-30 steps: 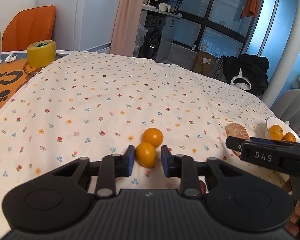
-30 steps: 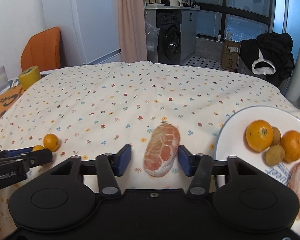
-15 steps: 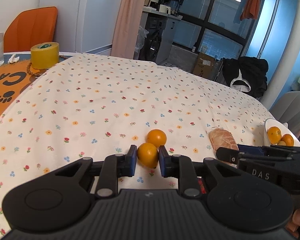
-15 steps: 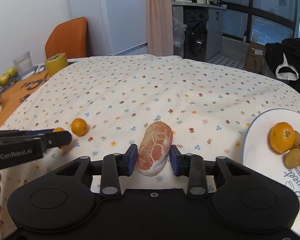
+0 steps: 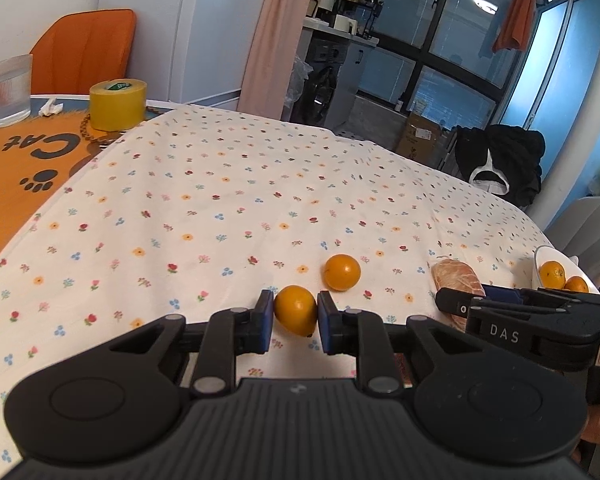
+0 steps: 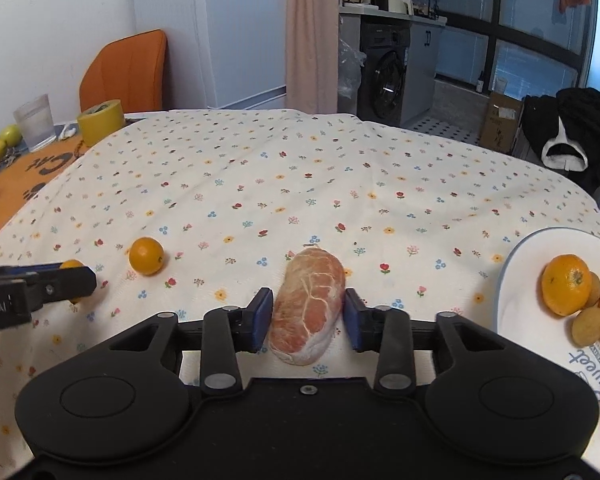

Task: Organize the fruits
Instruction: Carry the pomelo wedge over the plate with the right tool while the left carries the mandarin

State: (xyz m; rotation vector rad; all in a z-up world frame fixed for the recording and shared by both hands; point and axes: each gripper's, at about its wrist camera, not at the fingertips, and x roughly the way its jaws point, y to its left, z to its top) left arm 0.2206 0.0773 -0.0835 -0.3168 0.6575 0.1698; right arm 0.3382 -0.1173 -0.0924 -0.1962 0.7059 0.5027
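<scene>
Lettering is sparse: "DAS" in white on the side of the right gripper (image 5: 464, 304) as the left camera sees it, "Cat" with a paw print on the orange mat (image 5: 16, 172), part of a blue word ending "weet" on the white plate (image 6: 516, 276), and a cut-off "oot.AI" on the left gripper (image 5: 292, 314) in the right view. The left gripper's blue pads are closed against a small orange (image 5: 296, 309) on the floral tablecloth (image 5: 236, 184), with a second orange (image 5: 342, 272) just beyond it. The right gripper's jaws sit narrowly around a peeled grapefruit segment (image 6: 308, 304) on the cloth, its left pad touching and its right pad just beside, while the plate to its right holds two oranges and small brown fruits.
</scene>
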